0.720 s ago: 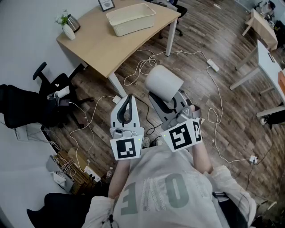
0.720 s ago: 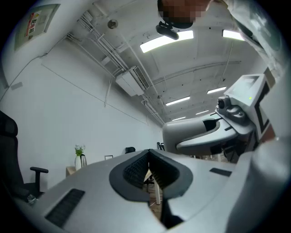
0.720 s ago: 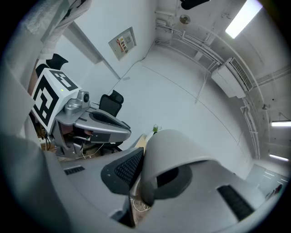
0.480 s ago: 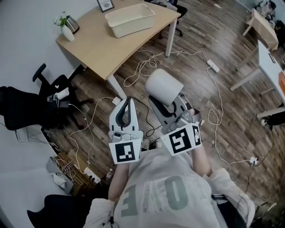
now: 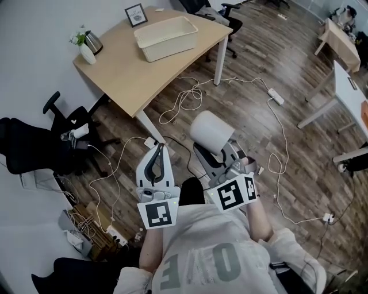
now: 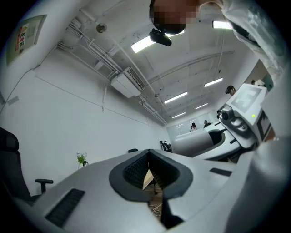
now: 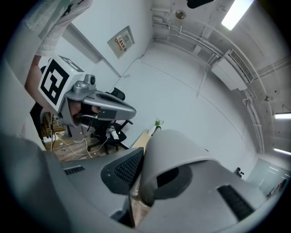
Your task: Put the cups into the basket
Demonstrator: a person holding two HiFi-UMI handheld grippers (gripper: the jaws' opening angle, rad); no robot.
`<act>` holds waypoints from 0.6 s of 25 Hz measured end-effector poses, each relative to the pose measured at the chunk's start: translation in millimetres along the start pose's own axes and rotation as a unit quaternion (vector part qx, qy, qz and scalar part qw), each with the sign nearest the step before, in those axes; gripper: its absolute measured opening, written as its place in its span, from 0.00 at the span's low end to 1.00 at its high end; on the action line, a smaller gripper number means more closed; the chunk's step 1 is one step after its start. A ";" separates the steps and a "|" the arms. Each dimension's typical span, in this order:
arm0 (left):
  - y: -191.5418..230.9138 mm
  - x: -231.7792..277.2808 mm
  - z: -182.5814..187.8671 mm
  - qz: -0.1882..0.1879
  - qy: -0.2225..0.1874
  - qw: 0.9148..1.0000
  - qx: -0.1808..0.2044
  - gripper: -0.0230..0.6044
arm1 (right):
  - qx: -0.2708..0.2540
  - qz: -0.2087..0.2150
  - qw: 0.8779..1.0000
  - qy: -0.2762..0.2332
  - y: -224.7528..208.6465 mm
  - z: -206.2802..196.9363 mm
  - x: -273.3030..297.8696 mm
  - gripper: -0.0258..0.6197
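A white cup (image 5: 211,130) lies on its side between the jaws of my right gripper (image 5: 216,146), which is shut on it above the wooden floor. In the right gripper view the cup (image 7: 175,152) fills the space between the grey jaws, its open mouth facing the camera. My left gripper (image 5: 158,149) is held beside it, jaws closed together with nothing in them; its tips (image 6: 149,154) meet. The cream basket (image 5: 165,38) stands on the light wooden table (image 5: 123,74), well ahead of both grippers.
White cables and a power strip (image 5: 275,95) trail over the floor between me and the table. A black office chair (image 5: 66,118) stands at the left. A vase (image 5: 87,51), a kettle (image 5: 95,41) and a picture frame (image 5: 136,14) share the table. More desks (image 5: 352,86) are at the right.
The table and basket now sit a little lower in the head view. Both grippers have also dropped lower in it. The cup stays in the right gripper's jaws.
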State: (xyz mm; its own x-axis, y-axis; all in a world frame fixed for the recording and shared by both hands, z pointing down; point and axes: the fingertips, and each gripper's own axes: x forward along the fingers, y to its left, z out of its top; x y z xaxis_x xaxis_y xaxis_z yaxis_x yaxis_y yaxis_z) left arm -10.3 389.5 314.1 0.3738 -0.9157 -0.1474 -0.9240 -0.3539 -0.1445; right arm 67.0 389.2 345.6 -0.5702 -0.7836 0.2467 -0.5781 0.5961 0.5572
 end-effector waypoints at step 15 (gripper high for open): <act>70.6 116.6 -26.2 -0.001 -0.021 1.000 -0.017 0.05 | 0.010 0.002 1.000 0.026 -55.1 -19.1 96.0 0.12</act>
State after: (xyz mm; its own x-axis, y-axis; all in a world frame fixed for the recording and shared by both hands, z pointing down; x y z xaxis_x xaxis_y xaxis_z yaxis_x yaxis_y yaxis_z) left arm -34.1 252.8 312.4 0.3781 -0.9063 -0.1890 -0.9252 -0.3629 -0.1112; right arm 55.3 277.8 353.8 -0.5427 -0.7884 0.2897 -0.5872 0.6027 0.5403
